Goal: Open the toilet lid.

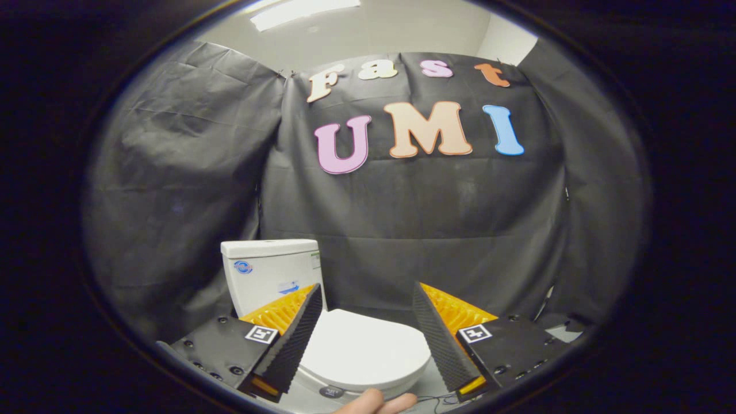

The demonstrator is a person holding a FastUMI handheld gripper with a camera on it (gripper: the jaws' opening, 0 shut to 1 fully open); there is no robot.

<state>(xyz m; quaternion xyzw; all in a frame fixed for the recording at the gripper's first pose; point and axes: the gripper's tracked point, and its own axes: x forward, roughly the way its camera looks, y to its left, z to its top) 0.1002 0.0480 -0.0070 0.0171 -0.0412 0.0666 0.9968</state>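
Observation:
A white toilet stands against the black cloth wall, its tank [267, 273] upright behind the left finger. Its white lid [359, 348] lies flat and closed over the bowl, seen between and just beyond my fingers. My gripper [367, 296] is open, its two black ribbed fingers [299, 339] with orange backs spread wide above the lid, with nothing between them. The fingers hang apart from the lid. A person's fingertips [376, 402] show below the lid's front edge.
Black cloth [414, 230] closes in the booth behind and on both sides of the toilet. A small dark round thing [332, 392] sits at the toilet's front base, by the grey floor [437, 382]. A ceiling light [299, 8] glows above.

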